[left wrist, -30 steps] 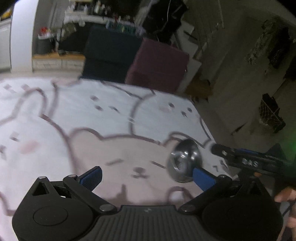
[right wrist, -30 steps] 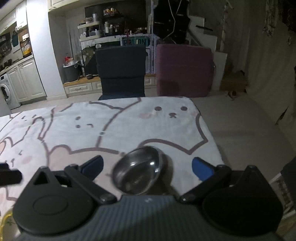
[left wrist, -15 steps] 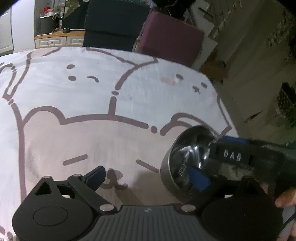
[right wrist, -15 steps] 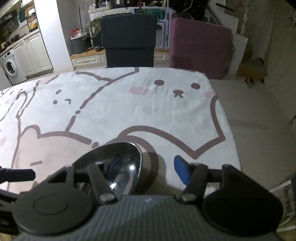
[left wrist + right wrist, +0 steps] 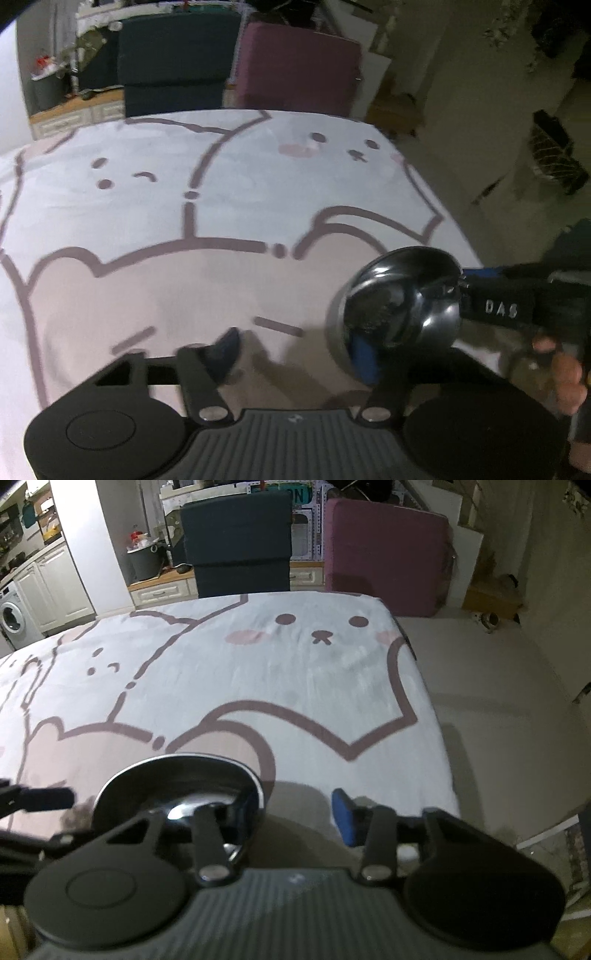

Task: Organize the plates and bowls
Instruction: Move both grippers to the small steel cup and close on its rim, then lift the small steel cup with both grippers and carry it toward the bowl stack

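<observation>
Straddling the near-right rim of the steel bowl [image 5: 177, 797], the right gripper [image 5: 291, 808] had one finger inside and one outside, jaws closing but not yet pinching. The left gripper [image 5: 295, 354] closed likewise on the opposite rim, apparently steadying the bowl, which sat near the tabletop [image 5: 258, 672] corner.

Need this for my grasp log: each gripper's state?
Left gripper: closing over the bowl rim, no grip yet.
Right gripper: same, on the other side.
</observation>
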### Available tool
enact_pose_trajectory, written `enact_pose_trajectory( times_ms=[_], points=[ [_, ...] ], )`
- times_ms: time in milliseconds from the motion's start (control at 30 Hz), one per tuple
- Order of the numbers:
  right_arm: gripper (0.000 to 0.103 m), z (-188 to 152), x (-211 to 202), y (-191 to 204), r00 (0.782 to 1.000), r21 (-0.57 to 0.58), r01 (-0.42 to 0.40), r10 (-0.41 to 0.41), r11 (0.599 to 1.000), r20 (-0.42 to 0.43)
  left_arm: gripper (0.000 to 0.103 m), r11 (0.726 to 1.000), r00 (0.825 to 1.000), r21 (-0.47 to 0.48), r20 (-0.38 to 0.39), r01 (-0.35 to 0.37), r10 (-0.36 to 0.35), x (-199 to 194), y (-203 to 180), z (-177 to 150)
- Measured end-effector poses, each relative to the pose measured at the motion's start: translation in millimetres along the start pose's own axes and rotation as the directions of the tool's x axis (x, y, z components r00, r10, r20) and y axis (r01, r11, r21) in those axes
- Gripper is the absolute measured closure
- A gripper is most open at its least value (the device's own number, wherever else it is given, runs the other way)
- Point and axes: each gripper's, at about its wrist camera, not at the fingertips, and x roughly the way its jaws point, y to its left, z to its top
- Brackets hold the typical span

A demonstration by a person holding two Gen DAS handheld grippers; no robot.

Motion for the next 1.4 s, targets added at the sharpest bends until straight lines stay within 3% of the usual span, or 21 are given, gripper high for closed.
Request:
enact_pose_trajectory(
  times_ms=[33,100,133,300,500,733,933,1167,1400],
  points=[
    [0.074,-3.2,-4.0,0.7,1.000,0.002,-0.010,0.010,1.000,-0.004,0.060,1.000,1.000,0.008,-0.009,0.014,-0.014,-0.6,-2.6,-0.7],
    [0.088,-8.8,-12.8,5.8,0.999,-0.009,-0.035,0.035,0.999,-0.005,0.088,0.998,0.998,0.016,-0.033,0.053,-0.053,-0.9,-7.7,-3.2],
    [0.091,-10.9,-17.1,10.5,0.999,-0.021,-0.036,0.036,0.999,-0.002,0.093,0.997,0.996,0.006,-0.050,0.075,-0.075,-0.8,-9.1,-4.8],
    [0.094,-22.3,-42.1,31.5,0.999,-0.074,0.034,-0.032,0.997,0.024,0.095,0.994,0.993,-0.013,-0.043,0.109,-0.109,-18.1,-9.3,-15.5],
    [0.094,-30.8,-82.3,51.7,0.996,-0.065,0.056,-0.051,0.996,0.074,0.095,0.994,0.991,0.014,0.073,0.109,-0.110,-90.8,4.1,-12.7],
    [0.094,-31.0,-154.9,119.6,0.976,-0.038,-0.022,0.029,0.999,0.215,0.095,0.999,0.976,0.026,0.215,0.022,-0.027,-201.1,52.3,-29.9],
    [0.092,-43.6,-194.3,202.9,0.951,-0.083,-0.139,0.156,0.987,0.267,0.095,0.997,0.953,-0.025,0.293,-0.077,0.081,-285.5,116.5,-65.9],
    [0.090,-65.1,-212.7,307.5,0.924,-0.157,-0.266,0.298,0.951,0.242,0.095,0.977,0.932,-0.143,0.306,-0.158,0.196,-345.5,189.4,-120.9],
    [0.090,-84.7,-202.1,383.5,0.916,-0.215,-0.346,0.378,0.914,0.136,0.095,0.956,0.937,-0.214,0.243,-0.201,0.251,-359.8,249.8,-165.7]
  ],
)
